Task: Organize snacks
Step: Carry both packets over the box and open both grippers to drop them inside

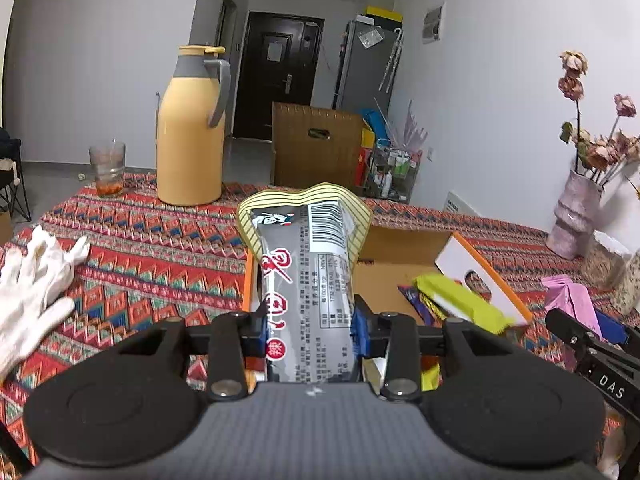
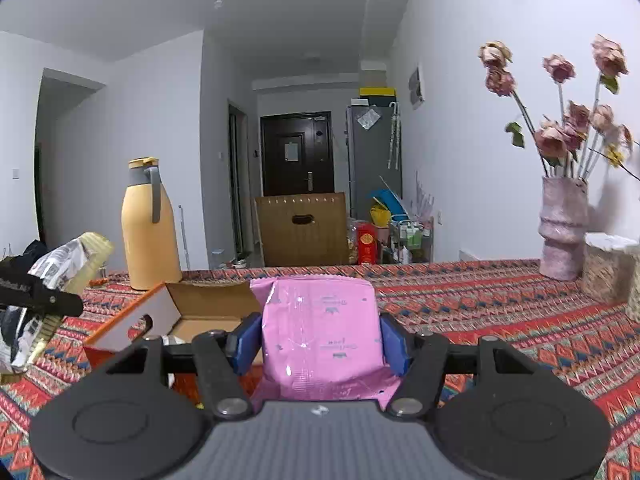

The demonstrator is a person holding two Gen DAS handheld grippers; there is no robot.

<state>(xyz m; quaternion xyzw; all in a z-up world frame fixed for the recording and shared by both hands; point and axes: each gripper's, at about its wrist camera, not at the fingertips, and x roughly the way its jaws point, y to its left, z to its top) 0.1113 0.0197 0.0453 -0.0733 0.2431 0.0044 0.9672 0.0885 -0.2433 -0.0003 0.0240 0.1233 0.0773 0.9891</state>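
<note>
Left wrist: left tool (image 1: 310,330) tight on grey snack pack (image 1: 308,292); right tool (image 2: 320,344) w/ pink packet (image 2: 320,328) clamped

Counted: 1 grey-and-silver foil snack packet with striped yellow edge (image 1: 306,280), 1 pink foil snack packet (image 2: 320,332), 1 lime-green wrapped snack (image 1: 464,300), 1 open orange-and-white cardboard box (image 1: 404,248), 1 yellow thermos jug with grey handle (image 1: 190,132), 1 clear glass tumbler (image 1: 107,166), 1 white cloth glove (image 1: 32,292), 1 pink ceramic vase (image 2: 562,228).
</note>
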